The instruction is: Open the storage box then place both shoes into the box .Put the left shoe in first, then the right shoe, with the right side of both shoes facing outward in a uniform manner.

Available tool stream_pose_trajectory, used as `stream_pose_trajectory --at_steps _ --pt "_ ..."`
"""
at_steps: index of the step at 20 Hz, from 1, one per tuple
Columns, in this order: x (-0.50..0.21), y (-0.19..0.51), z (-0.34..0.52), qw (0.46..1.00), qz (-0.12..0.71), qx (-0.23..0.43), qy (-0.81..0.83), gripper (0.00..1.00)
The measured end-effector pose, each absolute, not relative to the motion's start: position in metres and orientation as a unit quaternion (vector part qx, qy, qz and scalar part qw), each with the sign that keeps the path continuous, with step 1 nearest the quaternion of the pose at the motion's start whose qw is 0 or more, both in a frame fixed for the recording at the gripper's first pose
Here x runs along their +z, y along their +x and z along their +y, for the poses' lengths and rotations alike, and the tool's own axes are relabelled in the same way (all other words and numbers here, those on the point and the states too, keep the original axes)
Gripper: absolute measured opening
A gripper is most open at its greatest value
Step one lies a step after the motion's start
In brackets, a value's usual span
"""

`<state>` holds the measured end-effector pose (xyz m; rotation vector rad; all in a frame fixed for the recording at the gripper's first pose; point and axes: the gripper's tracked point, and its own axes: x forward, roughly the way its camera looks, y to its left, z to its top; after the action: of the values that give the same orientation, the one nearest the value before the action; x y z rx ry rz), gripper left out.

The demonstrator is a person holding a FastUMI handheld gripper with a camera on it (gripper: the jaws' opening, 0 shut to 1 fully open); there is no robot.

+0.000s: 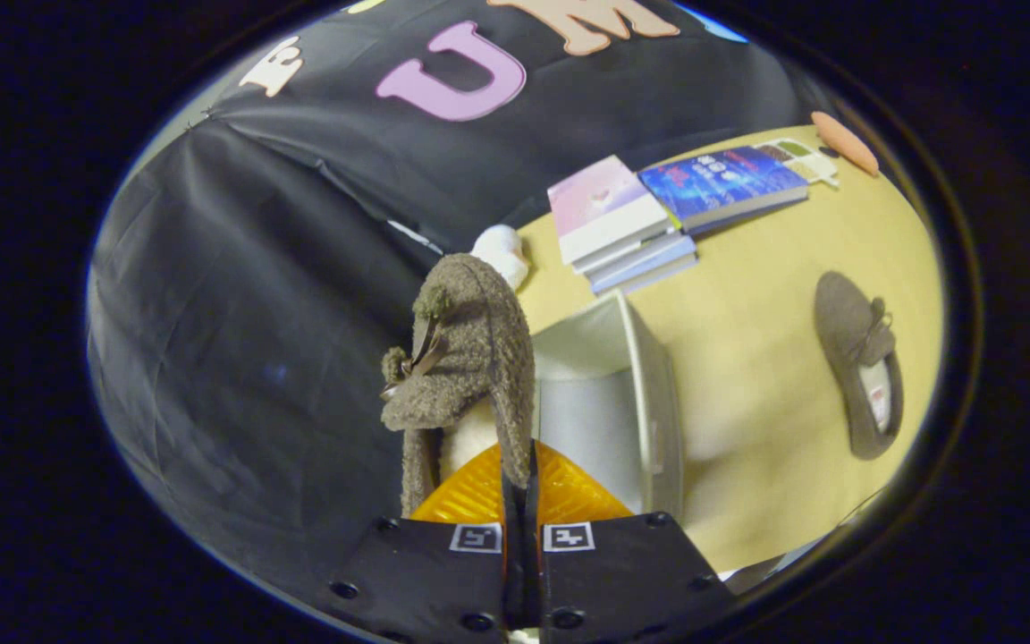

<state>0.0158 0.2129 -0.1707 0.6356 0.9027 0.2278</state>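
A fuzzy brown-grey shoe (466,358) with a small bow and pale lining hangs in the air, toe pointing away from me. My gripper (519,474) is shut on the shoe's collar edge, which is pinched between the two fingers. Just past the shoe and to its right stands the white storage box (649,385), open, its pale inside showing. The second matching shoe (864,362) lies on the yellow table (747,295), well to the right of the box, opening facing up.
A stack of books (622,224) and a blue book (725,183) lie beyond the box. A white round object (502,250) sits behind the held shoe. An orange oval thing (844,141) rests at the table's far edge. Black cloth wall stands to the left.
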Motion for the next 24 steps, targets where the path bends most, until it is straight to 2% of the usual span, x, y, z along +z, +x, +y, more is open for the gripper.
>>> stream_pose_trajectory --at_steps 16,18,20,24 --pt "-0.286 0.011 0.249 0.811 0.529 -0.015 0.25 0.04" --pt "-0.288 0.013 0.248 0.812 0.529 -0.017 0.244 0.08" --pt "-0.282 0.018 0.246 0.813 0.526 -0.01 0.252 0.19" --pt "-0.268 0.023 0.241 0.809 0.517 0.004 0.281 0.26"
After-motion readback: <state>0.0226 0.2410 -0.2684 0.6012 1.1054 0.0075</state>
